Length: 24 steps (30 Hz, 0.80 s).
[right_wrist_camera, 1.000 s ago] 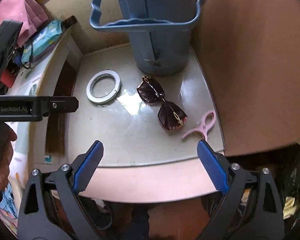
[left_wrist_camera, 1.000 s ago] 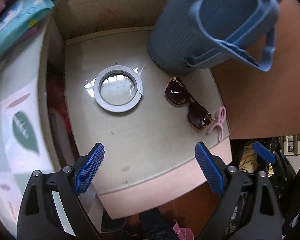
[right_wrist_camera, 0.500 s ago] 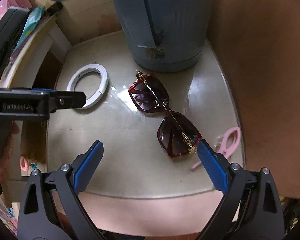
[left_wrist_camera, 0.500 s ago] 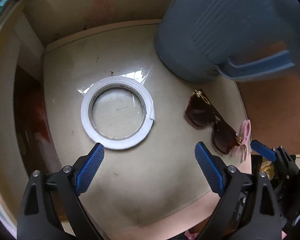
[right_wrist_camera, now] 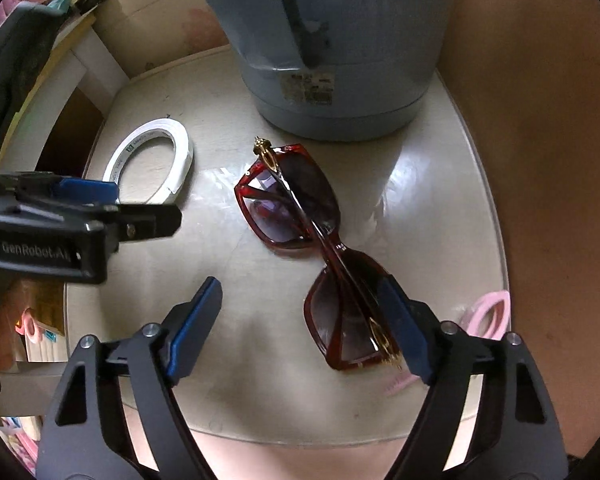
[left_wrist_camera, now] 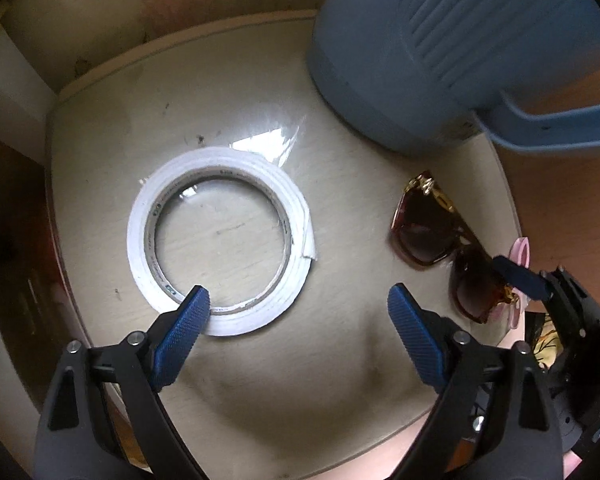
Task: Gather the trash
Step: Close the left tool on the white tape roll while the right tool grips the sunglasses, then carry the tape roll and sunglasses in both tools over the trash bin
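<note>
Pale, glossy counter [left_wrist_camera: 228, 392] is filling the left wrist view, where the left gripper [left_wrist_camera: 298, 304], spread and just narrowing, is dropping over the tape roll [left_wrist_camera: 220, 240], while in the right view the right gripper [right_wrist_camera: 300, 296], likewise closing yet gripping nothing, is nearing the sunglasses [right_wrist_camera: 312, 248].

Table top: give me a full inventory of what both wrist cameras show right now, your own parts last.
table: one, beige glossy top, under everything
tape roll: one, white, lying flat, left part of the table
sunglasses: one pair, dark red frame with gold trim, folded, centre-right
bin: one, grey-blue plastic, standing at the back
clip: one, pink, at the table's right edge, next to the sunglasses
left gripper: black with blue pads, open, one pad over the tape roll's near rim
right gripper: black with blue pads, open, jaws just closing a little, one pad over the sunglasses' near lens
</note>
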Tool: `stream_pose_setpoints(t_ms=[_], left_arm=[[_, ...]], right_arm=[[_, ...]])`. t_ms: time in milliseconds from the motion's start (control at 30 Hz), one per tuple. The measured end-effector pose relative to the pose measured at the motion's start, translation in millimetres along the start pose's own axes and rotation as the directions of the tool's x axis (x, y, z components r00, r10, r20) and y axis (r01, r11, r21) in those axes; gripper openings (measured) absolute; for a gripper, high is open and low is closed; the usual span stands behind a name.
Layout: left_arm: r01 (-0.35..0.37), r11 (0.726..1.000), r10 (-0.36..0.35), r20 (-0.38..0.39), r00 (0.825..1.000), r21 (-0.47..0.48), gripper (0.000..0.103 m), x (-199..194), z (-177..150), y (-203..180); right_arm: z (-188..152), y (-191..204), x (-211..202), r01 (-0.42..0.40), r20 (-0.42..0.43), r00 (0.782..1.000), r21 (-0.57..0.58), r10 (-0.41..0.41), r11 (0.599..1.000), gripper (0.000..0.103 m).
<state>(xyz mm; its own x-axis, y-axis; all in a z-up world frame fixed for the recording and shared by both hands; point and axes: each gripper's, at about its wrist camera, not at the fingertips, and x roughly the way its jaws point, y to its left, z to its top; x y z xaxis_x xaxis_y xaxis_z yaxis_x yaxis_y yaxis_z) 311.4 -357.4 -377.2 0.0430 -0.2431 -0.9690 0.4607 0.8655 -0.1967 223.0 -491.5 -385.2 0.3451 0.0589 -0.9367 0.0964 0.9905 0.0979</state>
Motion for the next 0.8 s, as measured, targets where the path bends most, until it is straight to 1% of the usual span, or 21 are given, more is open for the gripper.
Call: stream_pose_setpoints(t_ms=[133, 200, 233, 300, 367, 400, 433, 467, 500, 533, 567, 633, 667, 800], left_arm=[[-0.008, 1.000, 0.008, 0.015, 1.000, 0.014, 0.085, -0.7, -0.8, 0.3], [-0.020, 1.000, 0.019, 0.015, 1.000, 0.018, 0.080, 0.4, -2.1, 1.3], [-0.027, 1.000, 0.027, 0.007, 1.000, 0.009, 0.073, 2.3, -3.0, 4.2], [-0.028, 1.000, 0.028, 0.016, 0.999, -0.007, 0.070, 1.5, -3.4, 7.1], [-0.057, 0.998, 0.057, 0.024, 0.998, 0.001, 0.060, 0.3, -4.9, 6.0], [-0.072, 0.997, 0.072, 0.028, 0.997, 0.005, 0.058, -0.6, -5.9, 4.4], [-0.077, 0.997, 0.077, 0.033, 0.997, 0.002, 0.053, -1.7, -6.8, 4.4], [-0.080, 0.997, 0.080, 0.034, 0.996, -0.002, 0.047, -2.5, -7.0, 4.5], [-0.087, 0.996, 0.088, 0.033, 0.996, -0.006, 0.042, -3.5, -7.8, 4.9], [-0.079, 0.997, 0.080, 0.031, 0.996, -0.011, 0.031, -4.9, -9.0, 6.0], [-0.068, 0.998, 0.068, 0.026, 0.997, -0.013, 0.024, -5.7, -10.4, 6.8], [-0.068, 0.998, 0.068, 0.018, 0.998, -0.008, 0.016, -5.9, -12.6, 4.8], [-0.067, 0.998, 0.067, 0.016, 0.998, -0.007, 0.014, -5.8, -14.2, 3.6], [-0.045, 0.999, 0.046, 0.014, 0.999, -0.016, 0.014, -7.4, -21.8, 3.1]], right_arm=[[2.6, 1.9, 7.8, -0.001, -0.002, 1.000, -0.009, 0.001, 1.000, 0.075], [2.9, 3.0, 12.1, 0.004, -0.003, 1.000, -0.009, -0.004, 1.000, 0.072], [2.8, 3.7, 12.8, 0.007, 0.003, 1.000, -0.009, -0.007, 1.000, 0.071], [2.2, 6.0, 13.5, 0.021, 0.012, 1.000, -0.021, -0.020, 1.000, 0.066], [2.4, 11.0, 14.1, 0.046, 0.023, 0.999, -0.037, -0.045, 0.998, 0.051], [1.7, 12.1, 14.7, 0.055, 0.027, 0.998, -0.038, -0.054, 0.998, 0.047], [1.3, 11.9, 14.3, 0.060, 0.030, 0.998, -0.034, -0.059, 0.998, 0.037], [1.1, 11.4, 14.1, 0.056, 0.029, 0.998, -0.026, -0.055, 0.998, 0.035], [1.1, 12.3, 14.1, 0.054, 0.029, 0.998, -0.024, -0.053, 0.998, 0.033], [1.2, 13.5, 13.7, 0.056, 0.033, 0.998, -0.025, -0.055, 0.998, 0.026], [0.3, 14.5, 12.2, 0.059, 0.038, 0.998, -0.024, -0.058, 0.998, 0.019], [0.4, 15.6, 12.7, 0.052, 0.033, 0.998, -0.010, -0.052, 0.999, 0.017], [0.0, 14.9, 12.6, 0.045, 0.033, 0.998, 0.004, -0.046, 0.999, 0.016], [-1.4, 15.4, 10.3, 0.031, 0.035, 0.999, 0.024, -0.032, 0.999, 0.015]])
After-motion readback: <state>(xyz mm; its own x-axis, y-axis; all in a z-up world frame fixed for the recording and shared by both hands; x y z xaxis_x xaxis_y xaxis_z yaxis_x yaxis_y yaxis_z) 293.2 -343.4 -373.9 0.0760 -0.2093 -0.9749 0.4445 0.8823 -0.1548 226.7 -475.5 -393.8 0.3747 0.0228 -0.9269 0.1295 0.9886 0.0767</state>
